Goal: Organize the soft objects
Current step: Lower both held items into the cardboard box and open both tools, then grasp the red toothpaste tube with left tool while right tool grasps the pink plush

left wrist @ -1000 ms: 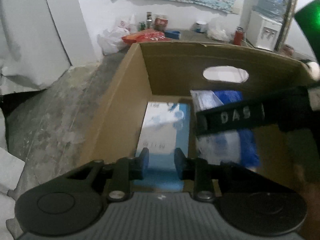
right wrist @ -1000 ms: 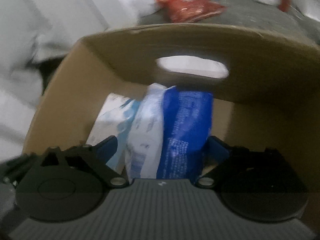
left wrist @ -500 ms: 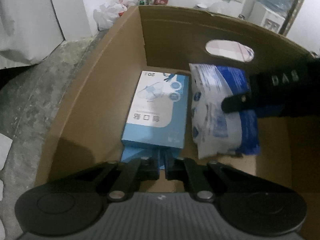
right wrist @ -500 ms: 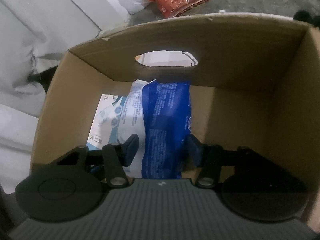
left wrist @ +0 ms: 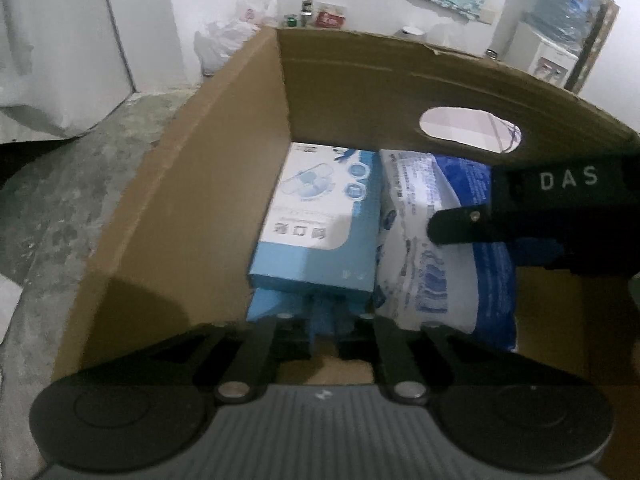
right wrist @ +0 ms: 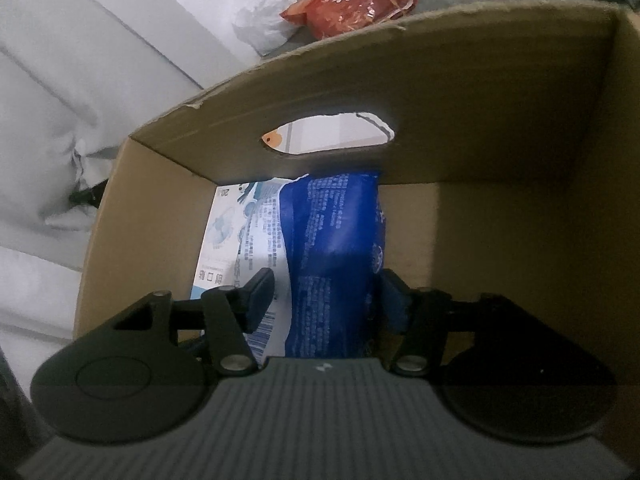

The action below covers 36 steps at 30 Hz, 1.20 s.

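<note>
An open cardboard box [left wrist: 200, 200] [right wrist: 500, 120] holds a light blue mask box [left wrist: 316, 220] [right wrist: 218, 248] lying on a second blue box [left wrist: 272, 308]. A soft blue and white pack [left wrist: 420, 260] [right wrist: 332, 240] stands beside them, to their right. My right gripper [right wrist: 328, 300] has a pad against each side of the pack, and its jaws are easing open. One of its fingers [left wrist: 480, 220] crosses the pack in the left wrist view. My left gripper [left wrist: 324, 328] sits at the near end of the lower blue box. Its jaws are opening from a narrow gap, and I see nothing between them.
Bare box floor [right wrist: 412, 220] lies right of the pack. Outside the box are a grey concrete floor [left wrist: 60, 200], a white plastic bag [left wrist: 224, 44], a red snack bag [right wrist: 352, 4], a water dispenser [left wrist: 548, 52] and white sheeting [right wrist: 40, 120].
Both grippers sank deeper into the box. The right jaws narrowed from wide onto the pack. The left jaws closed fully, then parted a little.
</note>
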Motion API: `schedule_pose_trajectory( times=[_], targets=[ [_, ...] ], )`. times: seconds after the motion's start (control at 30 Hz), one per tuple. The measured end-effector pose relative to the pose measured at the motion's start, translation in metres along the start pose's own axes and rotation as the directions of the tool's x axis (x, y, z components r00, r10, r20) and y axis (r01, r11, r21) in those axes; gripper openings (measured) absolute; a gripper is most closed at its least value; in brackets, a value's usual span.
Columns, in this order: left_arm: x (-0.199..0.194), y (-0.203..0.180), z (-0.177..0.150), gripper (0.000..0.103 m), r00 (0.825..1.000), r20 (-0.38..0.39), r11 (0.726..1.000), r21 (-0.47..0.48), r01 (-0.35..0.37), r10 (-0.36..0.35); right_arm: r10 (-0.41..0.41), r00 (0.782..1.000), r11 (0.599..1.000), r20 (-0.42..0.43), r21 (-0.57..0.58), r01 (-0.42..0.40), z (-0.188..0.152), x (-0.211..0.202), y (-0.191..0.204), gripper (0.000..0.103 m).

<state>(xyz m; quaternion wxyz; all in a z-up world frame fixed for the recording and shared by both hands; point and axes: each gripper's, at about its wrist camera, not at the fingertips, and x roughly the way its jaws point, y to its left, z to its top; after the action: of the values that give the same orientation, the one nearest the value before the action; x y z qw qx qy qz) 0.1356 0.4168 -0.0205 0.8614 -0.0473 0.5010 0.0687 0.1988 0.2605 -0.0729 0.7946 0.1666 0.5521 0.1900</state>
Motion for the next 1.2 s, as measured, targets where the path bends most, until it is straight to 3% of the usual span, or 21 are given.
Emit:
schedule_pose_trajectory(
  times=[0.1,0.2,0.33,0.43,0.57,0.7,0.77,0.93,1.07,1.2],
  targets=[
    [-0.020,0.001,-0.004,0.019,1.000,0.003,1.000,0.003,-0.031,0.031,-0.044,0.999,0.998,0.021,-0.034,0.045,-0.001,-0.013,0.004,0.072],
    [-0.053,-0.002,-0.009,0.023,0.998,0.024,0.998,0.017,-0.061,0.060,-0.079,0.996,0.993,0.049,-0.086,0.083,-0.001,-0.040,0.016,0.075],
    [-0.120,-0.016,-0.023,0.029,0.990,0.111,0.993,0.061,-0.098,0.090,0.023,0.997,0.987,0.076,-0.158,-0.011,-0.001,-0.102,0.027,0.075],
    [-0.175,-0.035,-0.043,0.043,0.979,0.192,0.991,0.096,-0.095,0.075,0.129,0.984,0.957,0.122,-0.277,-0.091,-0.011,-0.183,0.020,0.076],
    [-0.240,-0.075,-0.078,0.047,0.962,0.273,0.991,0.129,-0.020,-0.016,0.215,0.957,0.909,0.195,-0.399,-0.122,-0.035,-0.296,-0.027,0.085],
    [-0.274,-0.124,-0.109,0.049,0.939,0.322,0.980,0.188,0.065,-0.124,0.203,0.942,0.911,0.269,-0.404,-0.081,-0.055,-0.390,-0.114,0.087],
    [-0.279,-0.151,-0.124,0.050,0.927,0.327,0.969,0.218,0.114,-0.183,0.167,0.936,0.923,0.311,-0.384,-0.037,-0.064,-0.423,-0.162,0.088],
    [-0.256,-0.216,-0.144,0.054,0.912,0.265,0.929,0.286,0.235,-0.313,0.039,0.916,0.931,0.400,-0.348,0.113,-0.092,-0.449,-0.253,0.088],
    [-0.215,-0.272,-0.148,0.059,0.912,0.260,0.912,0.349,0.218,-0.317,0.023,0.915,0.933,0.404,-0.337,0.125,-0.099,-0.426,-0.301,0.091],
    [-0.162,-0.308,-0.136,0.059,0.915,0.237,0.903,0.365,0.227,-0.326,0.028,0.927,0.936,0.374,-0.335,0.106,-0.094,-0.382,-0.327,0.093]
  ],
)
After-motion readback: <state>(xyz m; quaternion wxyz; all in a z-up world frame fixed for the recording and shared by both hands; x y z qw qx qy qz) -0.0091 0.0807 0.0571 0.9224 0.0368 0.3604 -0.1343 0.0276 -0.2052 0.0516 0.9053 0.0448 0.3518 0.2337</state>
